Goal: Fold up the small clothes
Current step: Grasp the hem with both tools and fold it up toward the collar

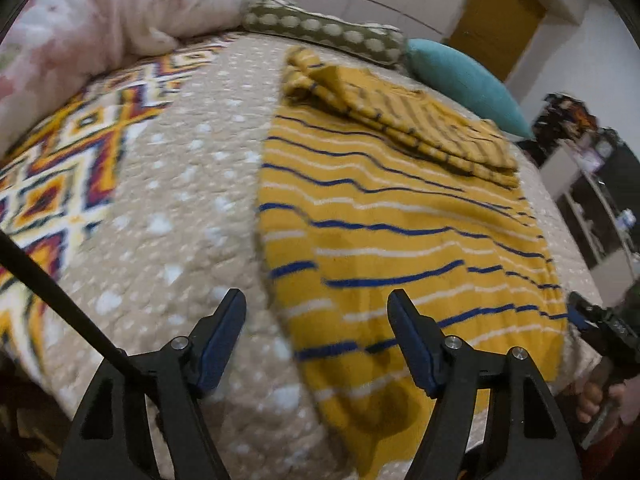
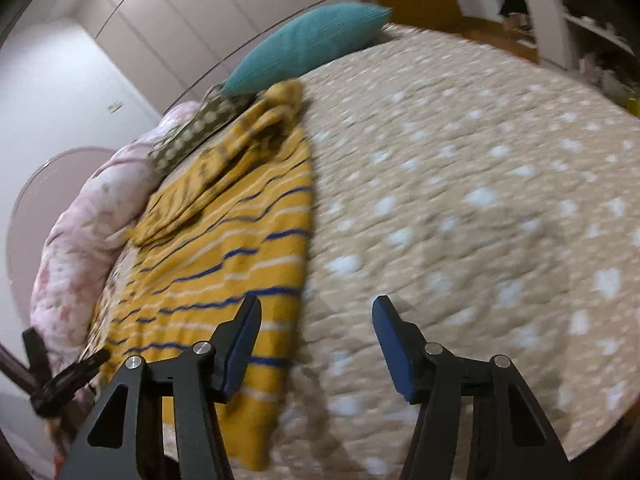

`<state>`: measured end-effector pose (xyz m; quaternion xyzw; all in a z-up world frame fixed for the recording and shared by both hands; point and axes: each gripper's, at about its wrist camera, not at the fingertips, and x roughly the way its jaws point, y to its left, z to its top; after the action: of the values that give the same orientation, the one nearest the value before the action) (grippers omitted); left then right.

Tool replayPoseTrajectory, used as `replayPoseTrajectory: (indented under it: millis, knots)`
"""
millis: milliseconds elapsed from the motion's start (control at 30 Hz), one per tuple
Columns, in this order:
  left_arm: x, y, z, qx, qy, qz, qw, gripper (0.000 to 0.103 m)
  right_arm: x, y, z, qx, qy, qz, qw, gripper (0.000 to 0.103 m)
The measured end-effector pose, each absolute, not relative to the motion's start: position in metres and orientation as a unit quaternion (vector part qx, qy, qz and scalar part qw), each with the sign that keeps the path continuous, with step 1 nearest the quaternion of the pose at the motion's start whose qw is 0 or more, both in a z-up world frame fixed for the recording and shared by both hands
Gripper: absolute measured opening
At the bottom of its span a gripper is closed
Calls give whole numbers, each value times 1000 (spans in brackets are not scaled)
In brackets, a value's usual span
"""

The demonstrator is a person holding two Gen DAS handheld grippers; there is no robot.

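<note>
A yellow garment with blue and white stripes [image 1: 400,232] lies flat on the bed, its sleeves folded in across the far end [image 1: 400,112]. My left gripper [image 1: 316,312] is open and empty just above the garment's near left edge. In the right wrist view the same garment [image 2: 240,240] lies to the left. My right gripper [image 2: 316,320] is open and empty above the garment's near right edge and the bedspread. The right gripper also shows at the left wrist view's right edge [image 1: 596,320].
The beige dotted bedspread [image 2: 480,200] covers the bed. A patterned blanket [image 1: 60,184] lies at the left. A pink duvet [image 1: 120,12], an olive dotted pillow [image 1: 320,28] and a teal cushion [image 1: 464,80] line the far side. Shelves [image 1: 600,200] stand at the right.
</note>
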<state>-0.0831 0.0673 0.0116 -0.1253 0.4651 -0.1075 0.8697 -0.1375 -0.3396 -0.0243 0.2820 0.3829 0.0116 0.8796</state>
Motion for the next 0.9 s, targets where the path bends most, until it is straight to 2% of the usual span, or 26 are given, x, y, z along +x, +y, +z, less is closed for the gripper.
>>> replayPoseTrajectory:
  millis: [233,367,400,433,467,500,533,600,767,900]
  knots:
    - [-74,52,4,-189,468,-180,844,71,-122,-303,-37,293,402,88,863,61]
    - [-83,35,2,-163,464,-172,853,70,-126,-293,-40,293,401,101,862,59]
    - [-85,31,2,-153,464,-165,857,60,-127,-292,-41,294,402,104,861,52]
    - [-87,25,2,-128,468,-147,862,39,-130,-290,-43,297,404,105,859,43]
    - [-87,23,3,-111,473,-129,864,27,-132,-287,-46,298,404,100,859,37]
    - [-84,25,4,-107,478,-118,864,12,-136,-284,-48,297,406,88,860,24]
    - [-82,31,5,-122,479,-122,861,10,-138,-283,-49,295,408,79,860,18]
    - [-81,48,15,-161,474,-112,858,9,-139,-285,-48,307,410,76,855,13]
    - [-103,74,46,-170,447,-118,870,9,-153,-285,-21,301,402,115,857,11]
    - [-126,76,51,-150,448,-113,874,9,-185,-269,-9,266,417,154,855,11]
